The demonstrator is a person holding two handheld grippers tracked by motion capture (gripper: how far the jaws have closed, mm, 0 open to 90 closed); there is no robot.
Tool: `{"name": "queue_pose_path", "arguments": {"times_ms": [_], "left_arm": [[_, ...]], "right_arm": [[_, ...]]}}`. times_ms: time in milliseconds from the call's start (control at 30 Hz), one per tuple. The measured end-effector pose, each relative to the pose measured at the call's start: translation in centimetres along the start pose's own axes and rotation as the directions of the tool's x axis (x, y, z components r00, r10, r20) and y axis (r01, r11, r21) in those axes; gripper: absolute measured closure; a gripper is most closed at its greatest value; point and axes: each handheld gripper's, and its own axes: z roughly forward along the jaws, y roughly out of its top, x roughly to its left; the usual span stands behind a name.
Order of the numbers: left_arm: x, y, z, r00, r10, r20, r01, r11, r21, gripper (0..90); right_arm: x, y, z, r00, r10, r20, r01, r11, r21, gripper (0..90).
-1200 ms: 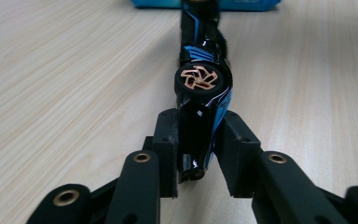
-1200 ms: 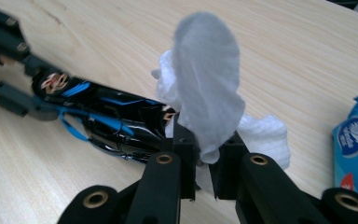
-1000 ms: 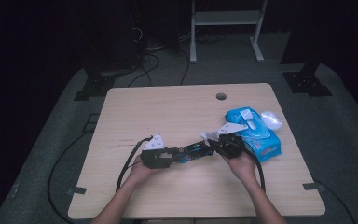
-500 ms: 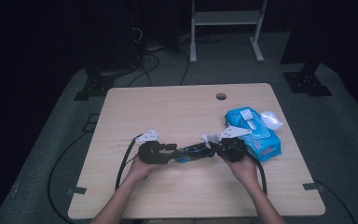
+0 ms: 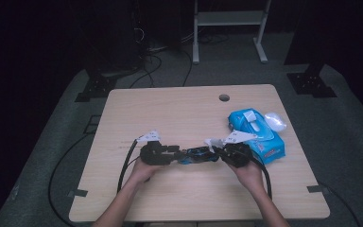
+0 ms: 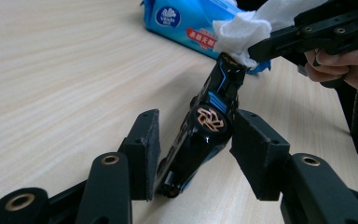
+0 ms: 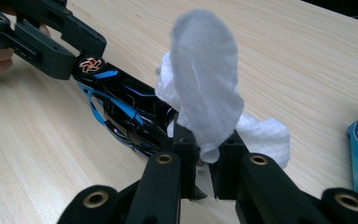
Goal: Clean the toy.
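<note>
While the person's forearms come in from the near edge of the wooden table [image 5: 179, 118], the left gripper [image 5: 172, 152] lies low over the boards on the left, its cable looping back toward the person. Its jaws are closed onto the rear of a black and blue toy car [image 6: 205, 128]; in the left gripper view the padded jaws press the car's sides by a copper-coloured wheel, and the car is tilted, its far end raised off the table. From above, the toy car [image 5: 198, 155] spans the gap between the two grippers, near the front middle of the table.

At the car's other end, the right gripper [image 5: 223, 152] pinches a white wipe [image 7: 205, 93] between narrowly set jaws. The wipe stands up in a soft fold above the jaws, with more of it bunched behind, and it touches the car's nose [image 7: 130, 116]. The left gripper view shows the same crumpled wipe [image 6: 242, 32] pressed on the car's tip.

Just beyond the right hand [image 5: 250, 172], a blue pack of wipes [image 5: 257, 135] lies flat with its lid flap open.
</note>
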Motion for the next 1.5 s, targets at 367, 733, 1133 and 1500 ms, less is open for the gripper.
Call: {"name": "queue_pose_path", "arguments": {"times_ms": [367, 733, 1133, 1500], "left_arm": [[0.2, 0.1, -0.3, 0.9988, -0.046, -0.015, 0.045, 0.9979, -0.046, 51.0], [-0.5, -0.1, -0.3, 0.9999, -0.005, -0.016, 0.005, 1.0000, -0.006, 44.2], [-0.9, -0.6, 0.2, 0.9945, 0.077, -0.071, -0.069, 0.9917, 0.109, 40.1], [-1.1, -0.8, 0.9, 0.9839, 0.146, -0.102, -0.129, 0.9790, 0.158, 35.4]], "right_arm": [[0.3, -0.2, -0.3, 0.9999, -0.015, -0.002, 0.015, 1.000, -0.001, 81.7], [1.1, -0.9, -1.0, 0.9994, -0.032, -0.015, 0.032, 0.999, -0.008, 81.6], [2.2, -1.7, -1.4, 0.9935, -0.109, -0.034, 0.110, 0.993, 0.046, 81.2], [1.7, -0.1, 0.9, 0.9950, -0.089, -0.045, 0.092, 0.994, 0.055, 81.0]]}}
